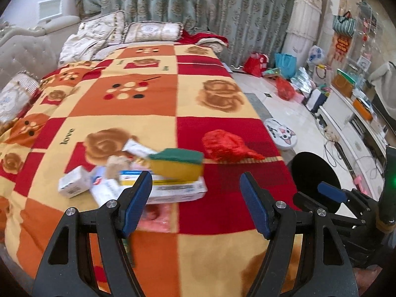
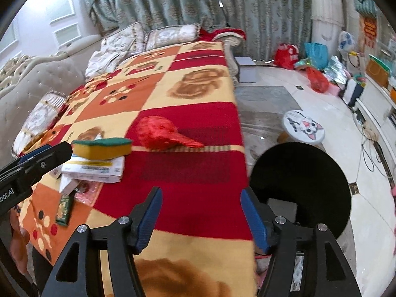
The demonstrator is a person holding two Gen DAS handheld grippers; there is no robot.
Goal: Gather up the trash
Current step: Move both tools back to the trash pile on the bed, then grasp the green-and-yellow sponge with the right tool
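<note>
A pile of trash lies on the patterned blanket (image 1: pixel 212 133): a yellow-green sponge (image 1: pixel 177 164) on a flat white box (image 1: pixel 173 189), a small white carton (image 1: pixel 74 182), crumpled paper and wrappers. A crumpled red bag (image 1: pixel 229 148) lies to the right of the pile. My left gripper (image 1: pixel 195 203) is open and empty, just in front of the pile. My right gripper (image 2: pixel 201 216) is open and empty over the blanket's near right edge. The sponge (image 2: pixel 102 148), box (image 2: pixel 95 169) and red bag (image 2: pixel 163 136) show in the right wrist view. A black round bin (image 2: pixel 300 188) stands beside the bed.
Pillows (image 1: pixel 153 32) and a padded headboard (image 1: pixel 24 52) lie at the far left. A cat-print stool (image 2: pixel 303 126) stands on the tiled floor. Bags (image 1: pixel 284 89) and a white cabinet (image 1: pixel 351 126) line the right wall. A green wrapper (image 2: pixel 63 208) lies near the blanket's front.
</note>
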